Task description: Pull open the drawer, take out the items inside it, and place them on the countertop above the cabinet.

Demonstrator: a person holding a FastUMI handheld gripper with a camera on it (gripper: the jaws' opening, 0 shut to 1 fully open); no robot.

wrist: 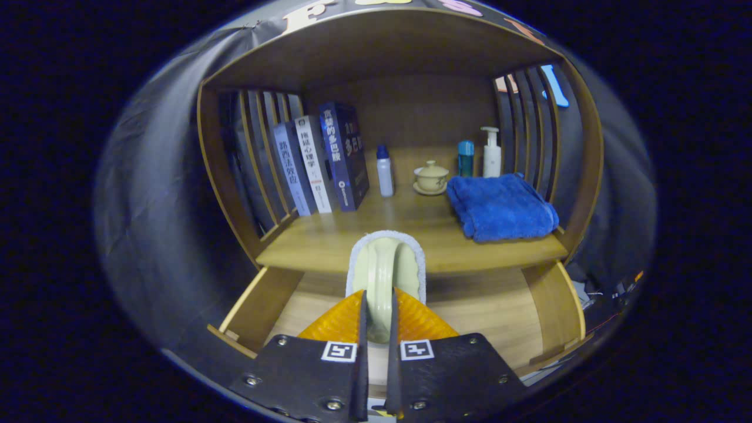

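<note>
My gripper (376, 302) is shut on a pale green slipper-like item with a white fluffy rim (385, 264), held upright between both fingers. It hangs over the open wooden drawer (482, 311), whose bare floor shows on both sides of the fingers. The item's top reaches in front of the front edge of the countertop (329, 241) just beyond the drawer.
On the countertop stand several books (320, 161) at the left, a small white bottle (385, 170), a lidded cup on a saucer (430, 176), a teal bottle (465, 157), a pump bottle (491, 153) and a folded blue towel (499, 205) at the right. Slatted side walls (531, 123) flank the shelf.
</note>
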